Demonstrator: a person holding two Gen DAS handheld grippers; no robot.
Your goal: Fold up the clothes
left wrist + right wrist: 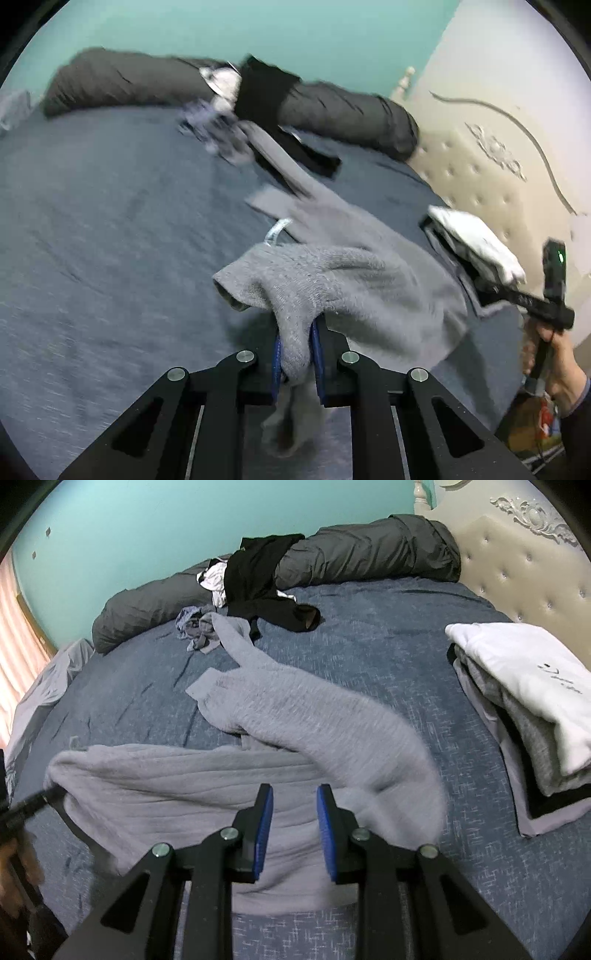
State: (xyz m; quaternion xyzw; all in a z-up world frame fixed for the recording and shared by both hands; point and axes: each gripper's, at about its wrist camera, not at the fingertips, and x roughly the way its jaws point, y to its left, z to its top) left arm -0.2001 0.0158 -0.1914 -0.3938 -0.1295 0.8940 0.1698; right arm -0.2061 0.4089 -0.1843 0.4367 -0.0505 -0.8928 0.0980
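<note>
A grey knit sweater lies spread on the blue bed, one sleeve reaching toward the far pile. My left gripper is shut on a bunched edge of the grey sweater and lifts it off the bed; it also shows at the left edge of the right wrist view. My right gripper is open and empty, hovering just above the sweater's near part. In the left wrist view the right gripper is seen at the right, held by a hand.
A stack of folded clothes with a white top sits at the right by the cream headboard. A black garment and small crumpled pieces lie at the far side against the dark grey bolster.
</note>
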